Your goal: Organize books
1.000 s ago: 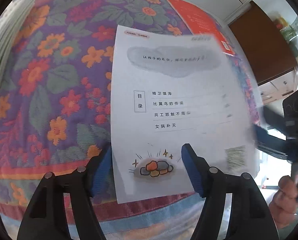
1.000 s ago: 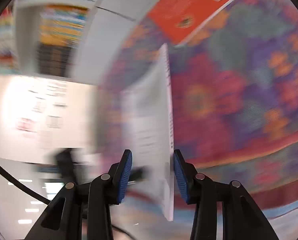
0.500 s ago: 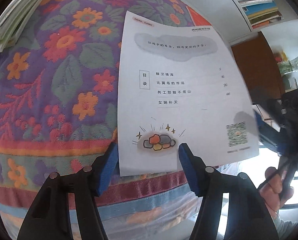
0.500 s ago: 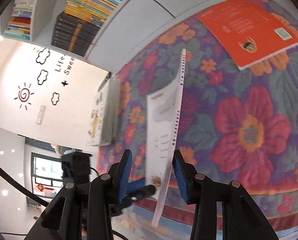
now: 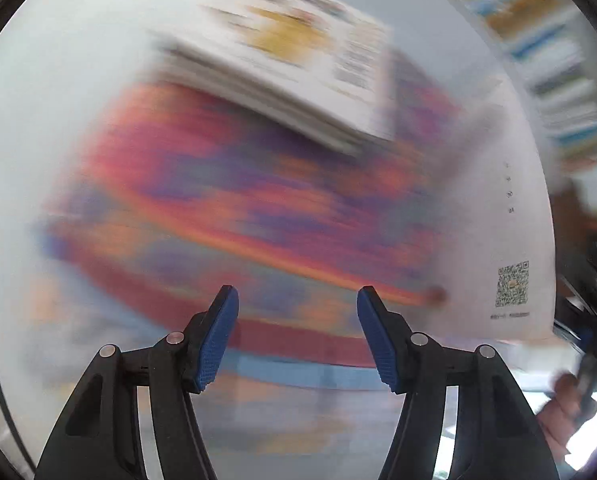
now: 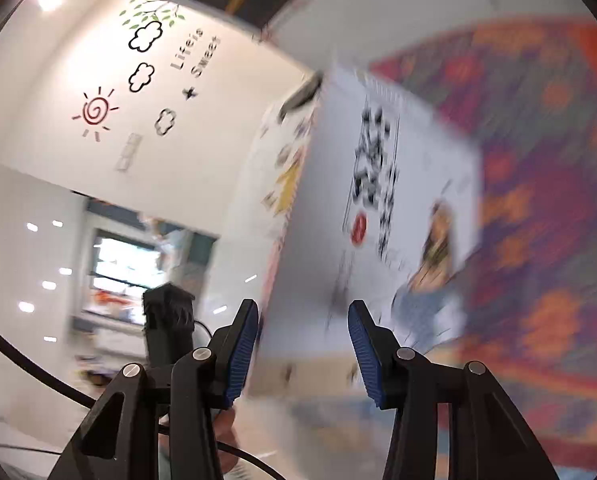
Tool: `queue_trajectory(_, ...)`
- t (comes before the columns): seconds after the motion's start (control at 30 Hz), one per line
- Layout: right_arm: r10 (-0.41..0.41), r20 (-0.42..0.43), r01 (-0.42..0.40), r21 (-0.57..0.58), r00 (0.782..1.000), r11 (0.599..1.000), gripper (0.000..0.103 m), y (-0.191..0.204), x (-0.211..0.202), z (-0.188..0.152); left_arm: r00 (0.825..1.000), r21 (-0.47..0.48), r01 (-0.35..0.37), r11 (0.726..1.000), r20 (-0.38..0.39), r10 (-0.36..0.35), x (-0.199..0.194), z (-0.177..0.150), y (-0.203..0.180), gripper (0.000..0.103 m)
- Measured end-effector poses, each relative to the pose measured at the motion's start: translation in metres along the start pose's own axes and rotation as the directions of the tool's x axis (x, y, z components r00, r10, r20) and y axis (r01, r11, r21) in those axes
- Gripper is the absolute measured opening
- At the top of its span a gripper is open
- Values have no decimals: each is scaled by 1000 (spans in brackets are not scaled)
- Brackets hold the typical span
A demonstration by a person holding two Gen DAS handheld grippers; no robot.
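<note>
Tablecloth (image 5: 226, 184): purple ground, red and orange flowers, red and blue bands at its near edge. Book (image 6: 382, 200): white cover, black lettering, small red seal, brown-and-blue figure; back cover white with black QR code. Gripper pads (image 5: 218, 344) blue, arms black.

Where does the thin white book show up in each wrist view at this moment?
Left wrist: the thin white book is at the right edge, with its QR-code side showing.
Right wrist: it fills the centre, blurred, with its black-title cover showing just beyond the jaws.
Shared landmark: the flowered cloth, seen behind the book in both views.
</note>
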State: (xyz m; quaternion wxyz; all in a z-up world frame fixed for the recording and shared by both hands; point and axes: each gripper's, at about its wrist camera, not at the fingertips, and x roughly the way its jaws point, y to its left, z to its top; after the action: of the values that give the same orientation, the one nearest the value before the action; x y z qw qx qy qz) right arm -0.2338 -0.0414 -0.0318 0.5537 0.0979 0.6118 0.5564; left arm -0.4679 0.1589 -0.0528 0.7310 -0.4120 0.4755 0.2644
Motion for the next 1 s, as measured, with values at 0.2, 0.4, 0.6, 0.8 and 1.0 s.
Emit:
queue_trajectory(0.2, -70, -96, 75, 49, 993, 996, 45, -18, 31, -11, 998, 9, 44, 999, 36, -44, -17, 4, 13, 60)
queue_trajectory(0.4, -438, -48, 439, 1, 897, 899, 50, -52, 33, -1, 999, 108, -16, 994, -29, 19, 23, 43, -40, 60)
queue_trajectory(0.6, -489, -56, 491, 28, 871, 871, 39, -72, 42, -15, 995, 159, -25, 987, -93, 40, 53, 50, -54, 58)
queue_trajectory(0.8, -497, -66, 494, -52, 865, 868, 37, -61, 49, -27, 969, 41, 203, 978, -154, -194, 65, 30, -45, 22)
queue_trajectory(1.0, -406, -51, 409, 94, 913, 908, 38, -79, 38, -30, 906, -57, 412, 909, -84, -416, 33, 32, -46, 20)
